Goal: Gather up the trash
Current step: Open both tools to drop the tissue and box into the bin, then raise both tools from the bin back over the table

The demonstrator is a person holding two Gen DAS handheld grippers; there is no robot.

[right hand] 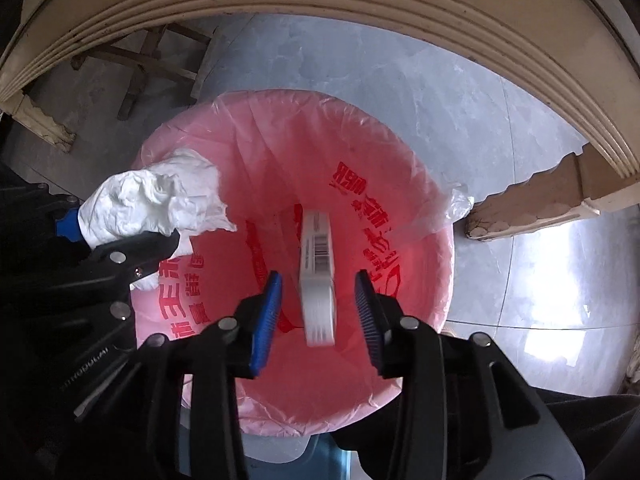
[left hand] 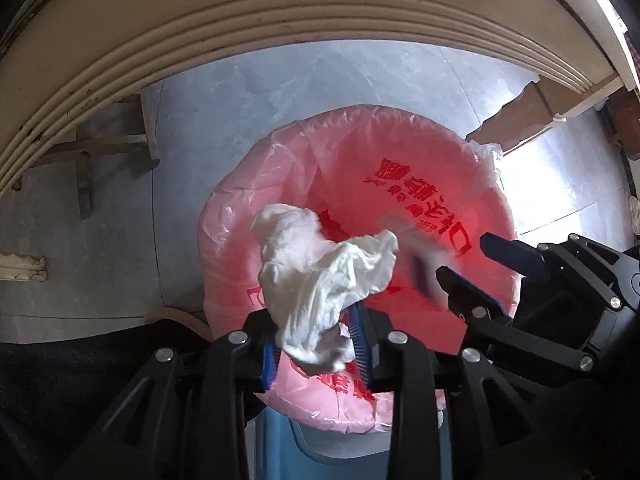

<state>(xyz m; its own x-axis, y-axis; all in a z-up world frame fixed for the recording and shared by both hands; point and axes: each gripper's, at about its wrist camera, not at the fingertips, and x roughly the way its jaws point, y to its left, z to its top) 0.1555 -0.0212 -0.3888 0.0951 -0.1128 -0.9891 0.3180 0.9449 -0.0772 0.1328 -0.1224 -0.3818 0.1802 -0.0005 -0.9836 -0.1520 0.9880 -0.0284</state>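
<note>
A trash bin lined with a pink plastic bag (left hand: 280, 184) with red print stands on the floor below both grippers; it also shows in the right wrist view (right hand: 420, 200). My left gripper (left hand: 316, 344) is shut on a crumpled white tissue (left hand: 320, 264) and holds it over the bin's near-left rim; the tissue also shows in the right wrist view (right hand: 156, 200). My right gripper (right hand: 318, 312) is open over the bin. A white box with a barcode (right hand: 316, 272) sits between its blue pads (right hand: 264, 320), touching neither, blurred in the left wrist view (left hand: 420, 264).
A cream table edge with ribbed moulding (left hand: 280, 20) arches over the far side. Grey marble floor (right hand: 360, 72) surrounds the bin. A wooden stool frame (left hand: 88, 152) stands at the left, a carved table leg (right hand: 532, 200) at the right.
</note>
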